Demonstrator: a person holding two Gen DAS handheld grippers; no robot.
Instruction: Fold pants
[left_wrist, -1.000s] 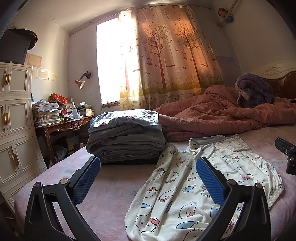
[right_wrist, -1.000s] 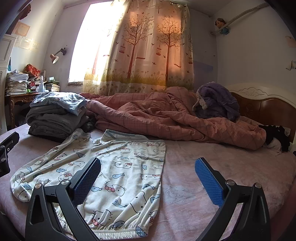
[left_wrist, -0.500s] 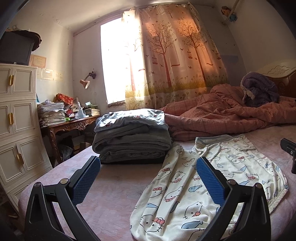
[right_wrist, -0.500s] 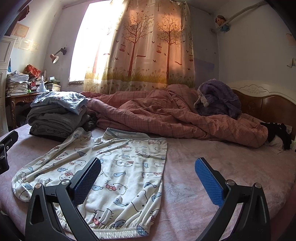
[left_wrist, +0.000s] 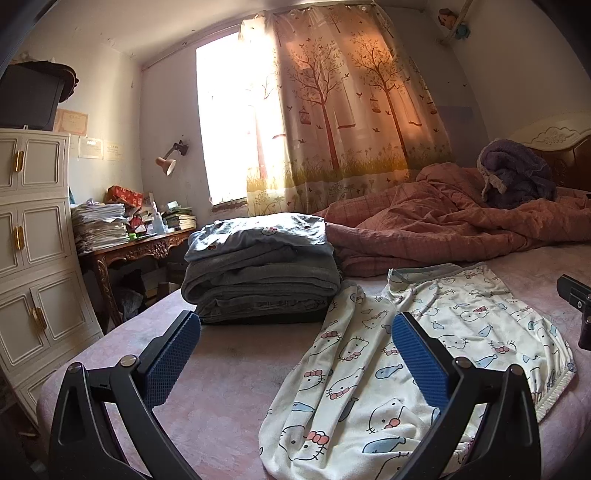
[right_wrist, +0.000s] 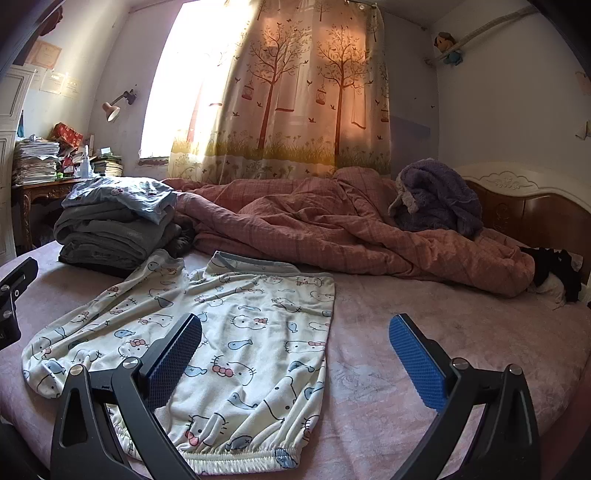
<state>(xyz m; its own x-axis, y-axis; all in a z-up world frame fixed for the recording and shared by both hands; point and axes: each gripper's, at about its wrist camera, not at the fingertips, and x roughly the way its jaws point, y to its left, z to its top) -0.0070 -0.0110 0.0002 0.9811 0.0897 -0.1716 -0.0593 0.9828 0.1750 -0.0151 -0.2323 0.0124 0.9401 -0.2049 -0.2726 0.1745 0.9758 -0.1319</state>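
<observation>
Left claw: jaws spread wide, gripping nothing; it hovers over the near edge of the bed, its right pad above a leg of the pants.
Right claw: likewise spread and empty; its left pad sits over the pants' body, its right pad over bare pink sheet.
Pants: white cartoon-print pair, lying on the bed close in front of both claws, one half laid over the other; grey-trimmed waistband at the far side, elastic cuffs towards the cameras.
Change over the last second: in the left view the whole scene has slid rightward and the pants sit a little farther right; in the right view the framing has barely shifted. Cloth shape unchanged, no new crease.
Meaning for task: judged a repositioning pause, no grasp taken yet; the next fold across the length has yet to start.
Left view only: white cabinet, the cluttered worktop beside it, and the right claw's black tip at the frame edge.
Right view only: near cuff hem in full, headboard, a dark item at the quilt's end.
Mid-distance: stack of folded clothes just behind the pants, touching one leg.
Far: rumpled pink quilt, purple blanket, tree-print curtain.
</observation>
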